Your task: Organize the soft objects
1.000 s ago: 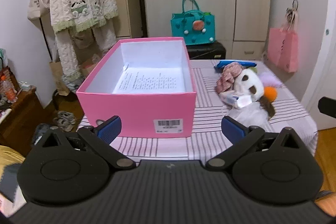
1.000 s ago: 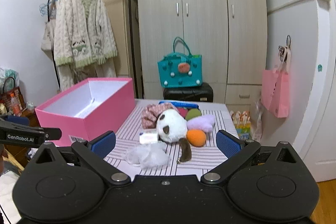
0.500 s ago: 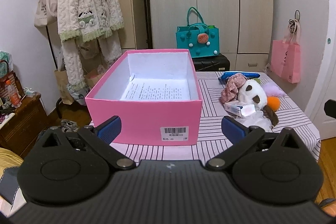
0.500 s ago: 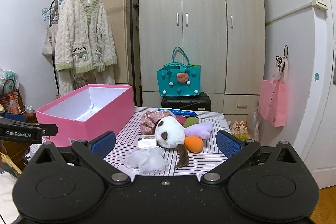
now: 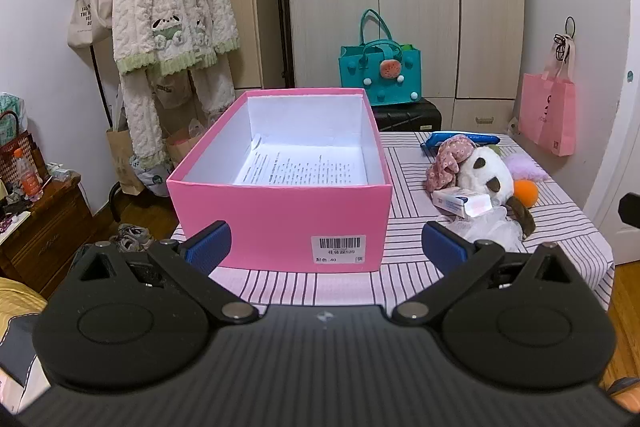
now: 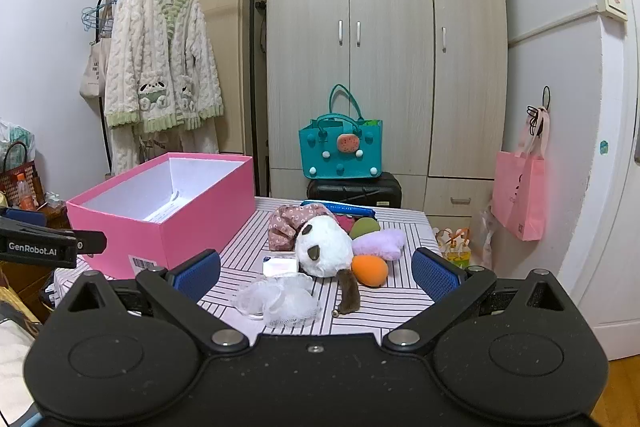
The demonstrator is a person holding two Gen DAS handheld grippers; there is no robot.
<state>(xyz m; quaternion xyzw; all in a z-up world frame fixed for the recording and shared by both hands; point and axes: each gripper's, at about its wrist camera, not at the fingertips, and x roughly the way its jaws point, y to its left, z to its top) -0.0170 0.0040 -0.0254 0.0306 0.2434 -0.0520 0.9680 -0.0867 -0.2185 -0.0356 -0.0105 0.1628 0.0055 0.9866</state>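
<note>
An open pink box (image 5: 280, 215) with a printed sheet inside stands on the striped table (image 5: 404, 231); it also shows in the right wrist view (image 6: 192, 223). A pile of soft things lies to its right: a white plush toy (image 6: 322, 247), a floral cloth (image 6: 284, 223), an orange ball (image 6: 370, 269), a purple fluffy piece (image 6: 380, 243), a white mesh puff (image 6: 276, 301) and a small tissue pack (image 6: 280, 265). My left gripper (image 5: 326, 251) is open and empty before the box. My right gripper (image 6: 316, 275) is open and empty before the pile.
A blue flat item (image 6: 340, 207) lies behind the pile. A teal bag (image 6: 340, 151) sits on a black case by the wardrobe (image 6: 384, 47). A pink bag (image 6: 520, 195) hangs at right. A clothes rack with a robe (image 6: 160, 79) stands at left.
Both grippers have pulled back and tilted upward, so the box and the pile sit lower and smaller in view. Both stay open and empty.
</note>
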